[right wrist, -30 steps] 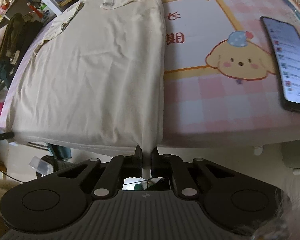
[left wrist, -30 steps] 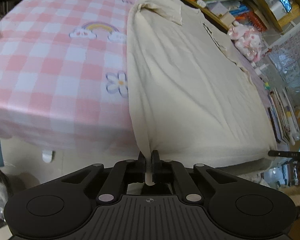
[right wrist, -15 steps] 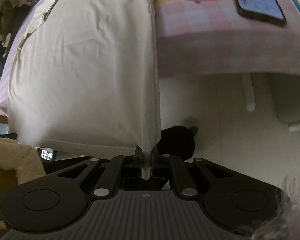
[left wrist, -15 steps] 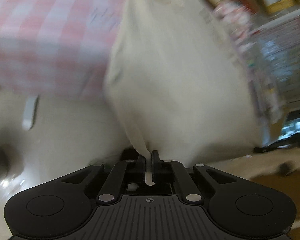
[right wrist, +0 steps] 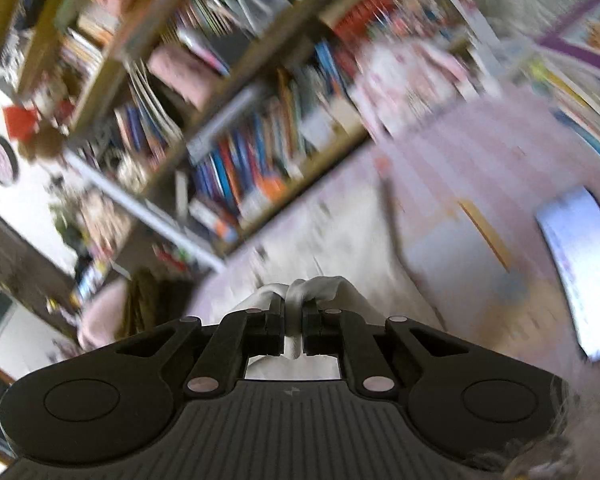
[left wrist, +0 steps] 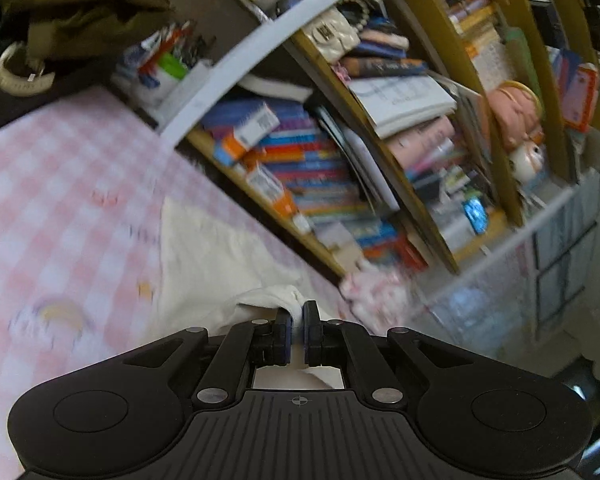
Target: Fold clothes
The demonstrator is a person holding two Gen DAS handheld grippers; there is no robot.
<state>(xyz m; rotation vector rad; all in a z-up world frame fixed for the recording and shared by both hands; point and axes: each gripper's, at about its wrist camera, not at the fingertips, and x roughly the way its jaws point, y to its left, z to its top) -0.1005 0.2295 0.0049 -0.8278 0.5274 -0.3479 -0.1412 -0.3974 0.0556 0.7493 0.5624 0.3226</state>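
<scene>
Both grippers, left gripper (left wrist: pixel 296 334) and right gripper (right wrist: pixel 294 330), are clenched on our cream garment (left wrist: pixel 204 248), which trails across the checked table (left wrist: pixel 60 208). Soft, floppy stuff, so corners seem the best hold.

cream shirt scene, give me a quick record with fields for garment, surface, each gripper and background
garment: cream shirt, bunched at each gripper, the rest lying on the surface
surface: pink checked cloth
left gripper: shut on a pinch of the shirt
right gripper: shut on a pinch of the shirt
phone: lit, lying to the right of the shirt
background: bookshelf crammed with books
image quality: right wrist view heavily blurred
</scene>
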